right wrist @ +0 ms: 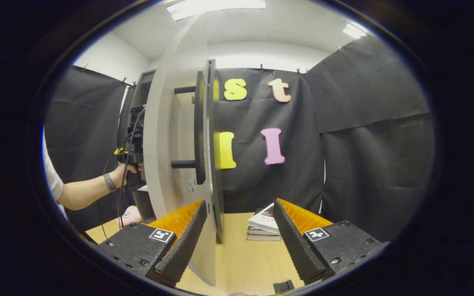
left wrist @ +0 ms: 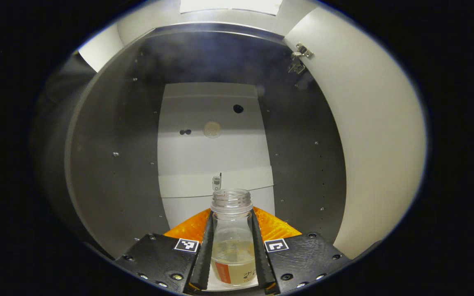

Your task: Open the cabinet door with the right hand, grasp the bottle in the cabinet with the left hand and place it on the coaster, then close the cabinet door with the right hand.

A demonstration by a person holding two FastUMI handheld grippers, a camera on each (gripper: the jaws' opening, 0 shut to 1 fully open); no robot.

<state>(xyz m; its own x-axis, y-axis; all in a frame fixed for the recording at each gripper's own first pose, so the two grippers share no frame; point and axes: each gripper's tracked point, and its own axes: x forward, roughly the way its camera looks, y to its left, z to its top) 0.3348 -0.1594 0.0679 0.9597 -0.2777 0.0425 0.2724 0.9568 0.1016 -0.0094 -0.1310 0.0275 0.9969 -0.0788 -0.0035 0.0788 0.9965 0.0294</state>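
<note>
Bottle (left wrist: 232, 234), clear and without a cap, stands inside the cabinet (left wrist: 109, 164), upright between the two fingers of the left gripper (left wrist: 232, 250). Both fingers press against its sides, so this gripper holds it. A little pale liquid sits low in the bottle, and a label wraps its base. Behind it the cabinet's dark side walls run back to a pale rear panel (left wrist: 214, 144) with a few small holes. On the right of the left gripper view the cabinet door (left wrist: 368, 135) stands swung open, its pale inner face turned this way, a metal hinge (left wrist: 300, 57) at its upper corner.

In the right gripper view the same door (right wrist: 167, 164) is seen nearly edge-on, with a dark bar handle (right wrist: 199, 127) held off its face by two short posts. The right gripper (right wrist: 237, 242) is spread wide, and the lower edge of the door passes between its fingers, just beside the left one; whether that finger touches the door I cannot tell. Past the door, a person's hand (right wrist: 128, 170) with a wristband holds the other gripper at the cabinet. A small stack of books (right wrist: 263, 226) lies on the wooden table (right wrist: 241, 255), near the black cloth wall.
</note>
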